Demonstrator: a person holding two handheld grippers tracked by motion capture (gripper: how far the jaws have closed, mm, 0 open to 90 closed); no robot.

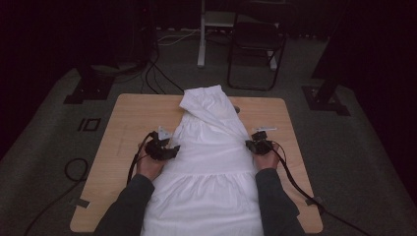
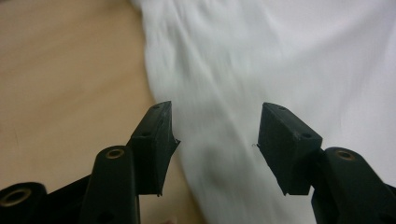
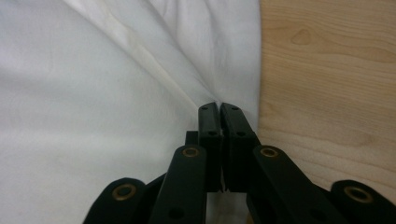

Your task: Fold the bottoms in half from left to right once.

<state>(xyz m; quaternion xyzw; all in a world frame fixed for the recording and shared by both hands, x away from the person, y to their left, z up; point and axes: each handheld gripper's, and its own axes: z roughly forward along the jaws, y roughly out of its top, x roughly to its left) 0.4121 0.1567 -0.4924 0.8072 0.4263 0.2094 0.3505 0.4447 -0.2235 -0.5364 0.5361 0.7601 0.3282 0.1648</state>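
Dim grey carpet surrounds a pale wooden tabletop, with a folding chair and dark stands standing in the gloom behind it. A white garment, gathered in tiers like a skirt or dress, lies lengthwise down the middle of the tabletop, its far end folded back over itself and its near end hanging off the edge by the person.

At the cloth's right edge, about midway up, the right gripper has its jaws pressed together on a pinch of the fabric, and creases fan out from that point. At the opposite edge the left gripper stands with its jaws apart over the hem line, nothing between the pads; half of what lies under them is cloth, half bare wood.

The step in hand looks like taking both side edges for a fold or a straightening pull. To do it well, the left gripper should probably come down so one pad slips under the edge and close on a similar small pinch, level with the right grip, so the cloth lifts evenly. Catching both layers rather than the top one alone would likely keep the fold from skewing, and a gentle pull would spare the far flap.

No brand, label or readable writing appears on the garment or tabletop; a dark marking on the carpet at left is too small to read.
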